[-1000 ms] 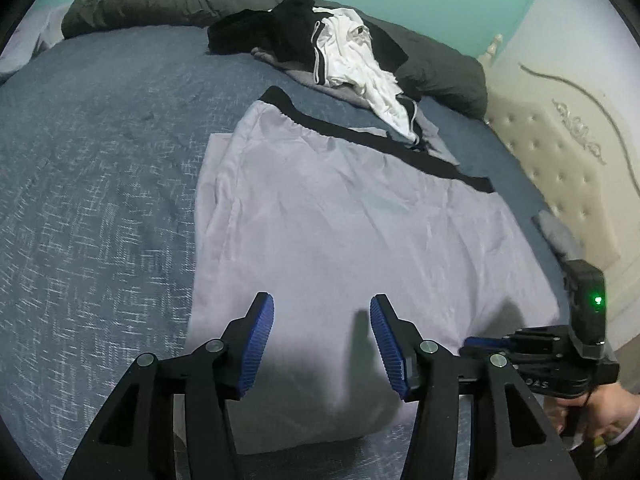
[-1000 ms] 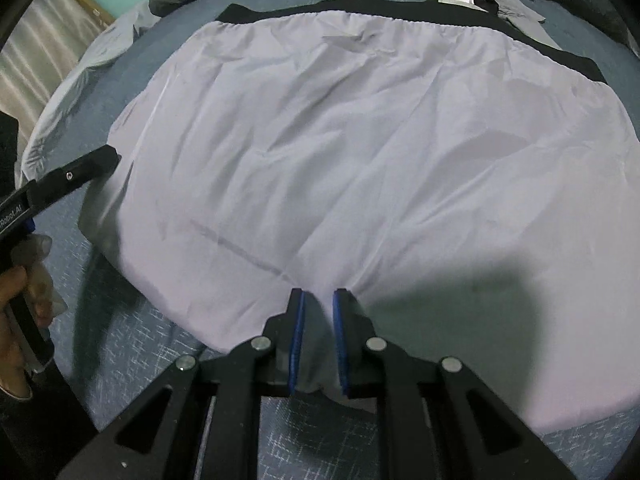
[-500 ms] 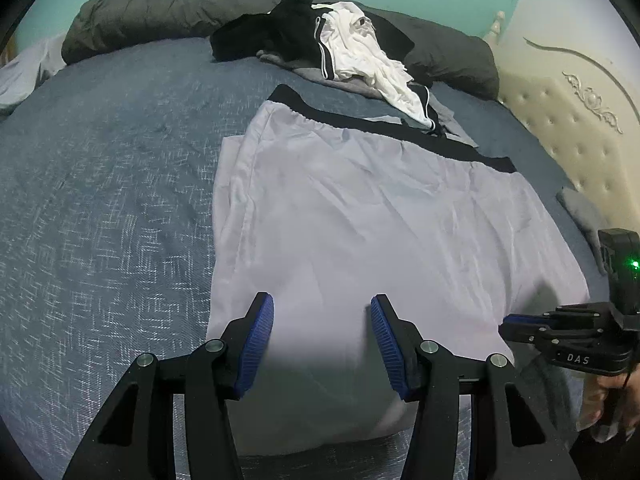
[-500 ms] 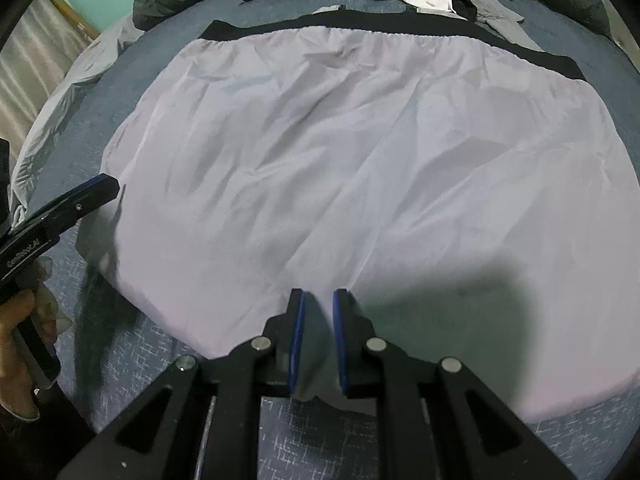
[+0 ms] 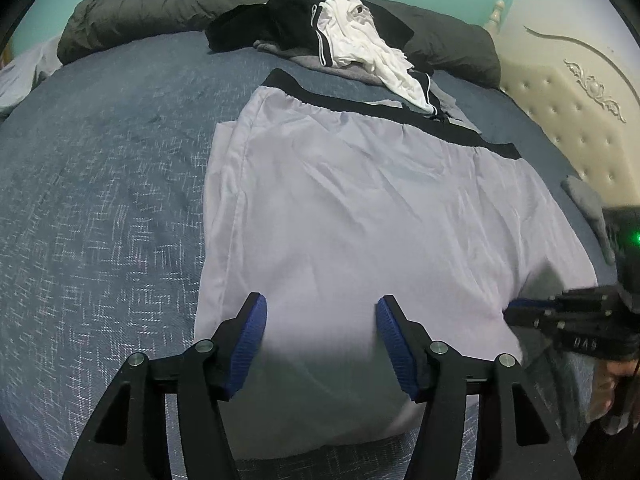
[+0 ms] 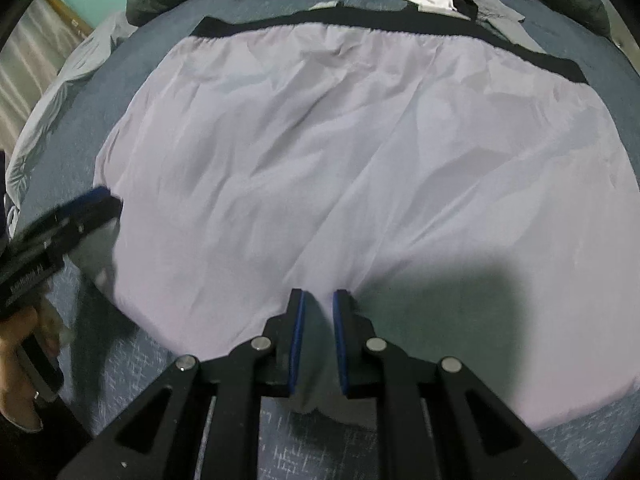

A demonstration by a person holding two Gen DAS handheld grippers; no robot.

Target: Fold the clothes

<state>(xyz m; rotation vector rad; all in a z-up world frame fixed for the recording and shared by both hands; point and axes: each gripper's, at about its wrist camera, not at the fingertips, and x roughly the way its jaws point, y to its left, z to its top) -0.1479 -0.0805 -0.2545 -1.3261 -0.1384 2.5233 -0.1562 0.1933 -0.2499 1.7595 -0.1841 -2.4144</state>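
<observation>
On the blue bed (image 5: 100, 200), pale shorts (image 5: 360, 216) lie spread flat, and both grippers are at the near hem.

Left gripper (image 5: 320, 336) hovers over the near edge of the shorts, its jaws opening wide, cloth beneath them but nothing pinched between the blue pads. Right gripper (image 6: 318, 336) has its jaws drawn narrow, and they're clamped on a fold of the hem, a little tuck of fabric bunched between the pads. The black waistband (image 6: 360, 26) lies along the far side, stretched straight. Beyond it sits a heap of black and white clothes (image 5: 344, 36), touching the waistband's far end, with a dark grey duvet (image 5: 160, 8) rolled along the back. A cream padded headboard (image 5: 568, 92) stands off to the right.
</observation>
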